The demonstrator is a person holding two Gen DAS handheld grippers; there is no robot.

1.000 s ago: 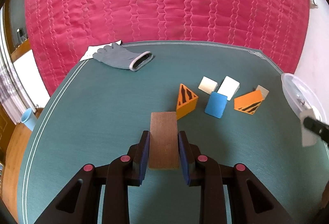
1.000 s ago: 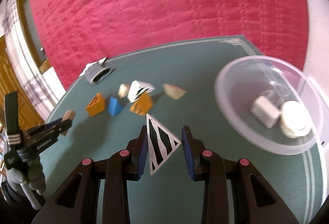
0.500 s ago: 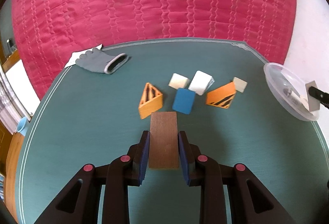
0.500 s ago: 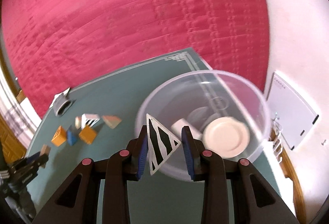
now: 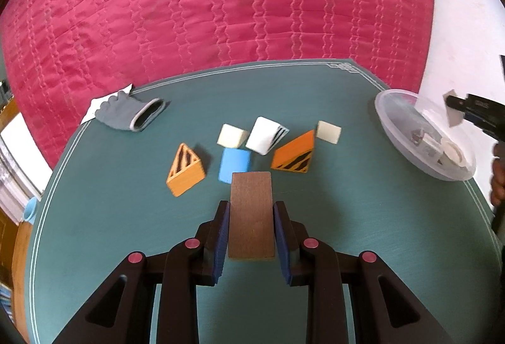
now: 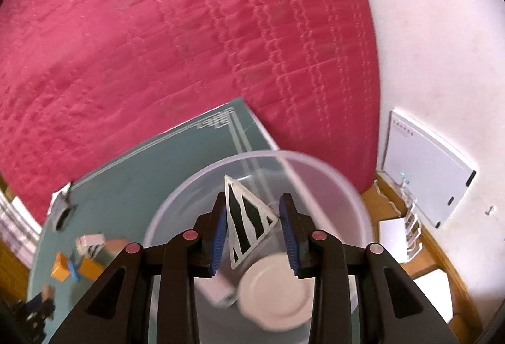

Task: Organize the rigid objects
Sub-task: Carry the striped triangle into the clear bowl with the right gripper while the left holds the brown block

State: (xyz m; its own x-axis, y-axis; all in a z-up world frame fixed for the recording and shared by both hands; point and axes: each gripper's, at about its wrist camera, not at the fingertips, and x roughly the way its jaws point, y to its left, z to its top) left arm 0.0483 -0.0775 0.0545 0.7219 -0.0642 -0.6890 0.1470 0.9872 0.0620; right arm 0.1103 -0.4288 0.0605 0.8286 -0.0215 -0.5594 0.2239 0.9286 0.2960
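The left gripper (image 5: pixel 251 228) has its jaws clamped on a brown wooden block (image 5: pixel 251 214) above the table (image 5: pixel 126 217). The right gripper's (image 6: pixel 254 228) jaws are opening around a white striped triangle (image 6: pixel 247 222), whose right corner has a slight gap. It now hangs over the clear bowl (image 6: pixel 347 195) rather than at its 9 o'clock rim.

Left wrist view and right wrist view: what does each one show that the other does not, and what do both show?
Only the left wrist view shows the left claw shut on the brown block, and the blue block sharply.

Only the right wrist view shows the right claw opening around the striped white triangle, and the white wall panel.

Both show the clear bowl, grey glove, green table and red quilt.
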